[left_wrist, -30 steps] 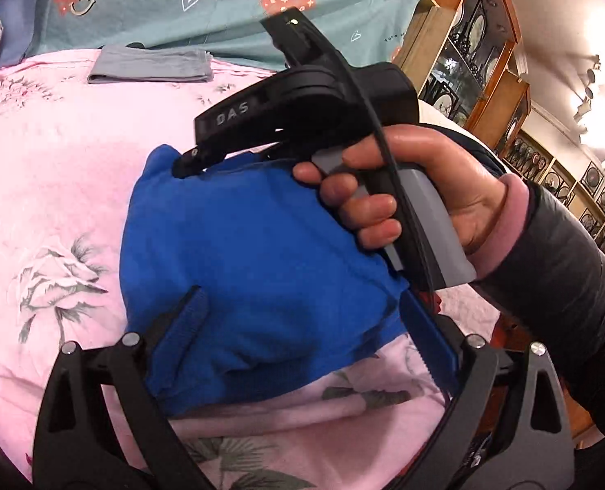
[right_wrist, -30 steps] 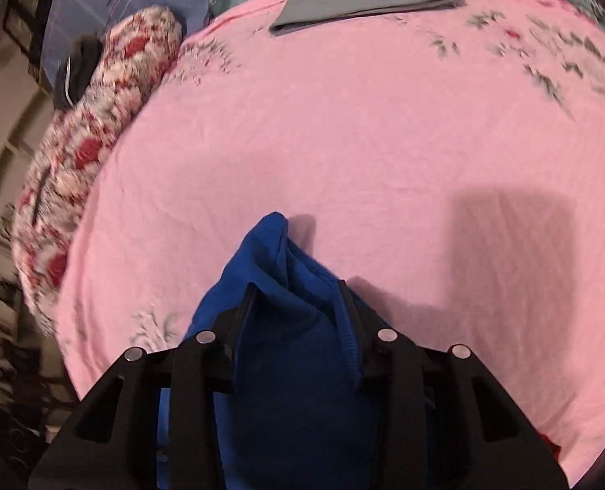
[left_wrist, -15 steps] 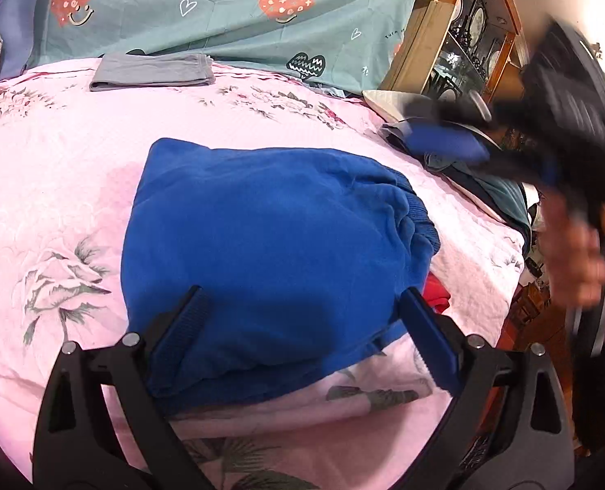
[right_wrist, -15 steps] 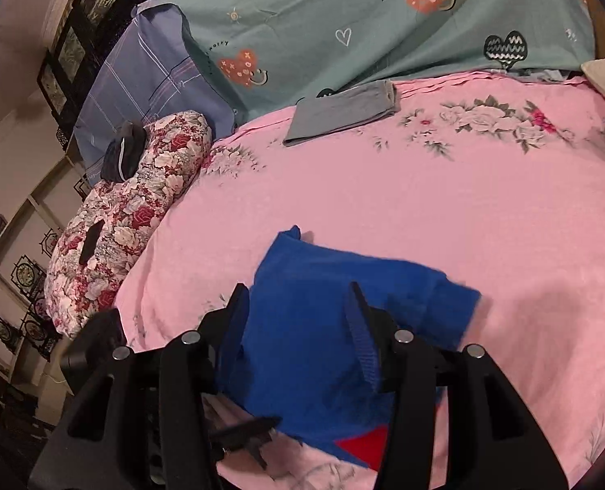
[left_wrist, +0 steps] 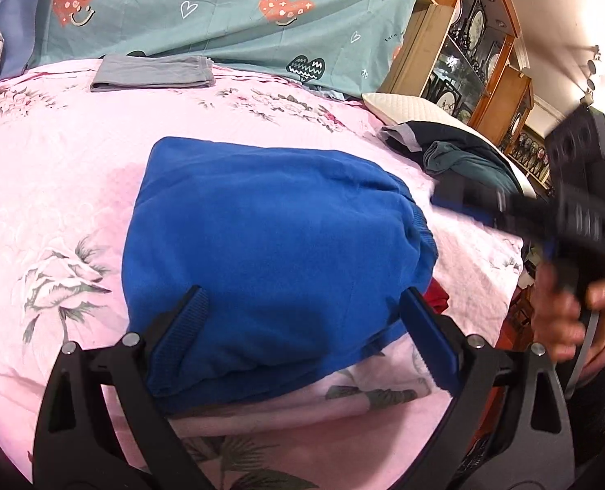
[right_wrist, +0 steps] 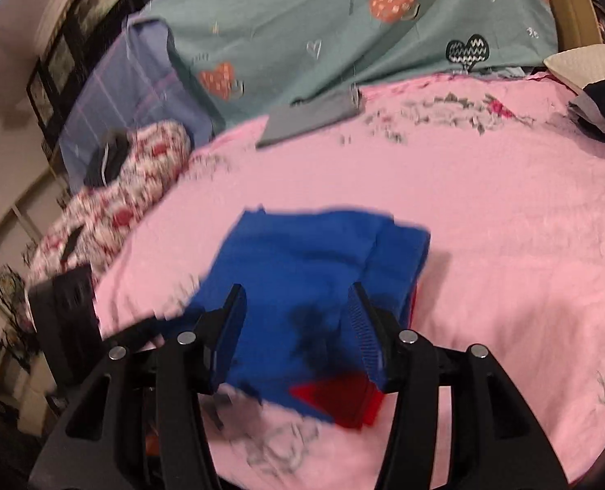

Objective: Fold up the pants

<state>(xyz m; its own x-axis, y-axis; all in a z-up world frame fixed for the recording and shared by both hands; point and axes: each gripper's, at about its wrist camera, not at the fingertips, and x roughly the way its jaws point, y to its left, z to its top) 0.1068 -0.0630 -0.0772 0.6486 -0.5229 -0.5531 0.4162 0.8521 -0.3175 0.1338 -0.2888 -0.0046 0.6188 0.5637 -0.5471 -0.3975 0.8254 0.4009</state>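
The blue pants (left_wrist: 270,237) lie folded in a thick bundle on the pink floral bedspread (left_wrist: 57,171). My left gripper (left_wrist: 304,298) hovers over their near edge, jaws wide apart, nothing gripped. The right gripper (left_wrist: 465,200) shows blurred at the right past the waistband end, carried by a hand (left_wrist: 559,314). In the right wrist view the right gripper (right_wrist: 296,292) hangs above the pants (right_wrist: 302,261); its jaws are opening and no cloth is pinched between them. A red piece (right_wrist: 335,396) peeks out from under the bundle.
A folded grey cloth (left_wrist: 151,71) lies at the far side, below a teal sheet with hearts (left_wrist: 221,8). Dark clothes (left_wrist: 457,155) are heaped at the right edge by a wooden cabinet (left_wrist: 465,41). A floral pillow (right_wrist: 131,188) lies at the left.
The right gripper let the blue cloth out of its fingers and swung away to the right and upward. The pants stayed down in a folded bundle. The left gripper kept still.
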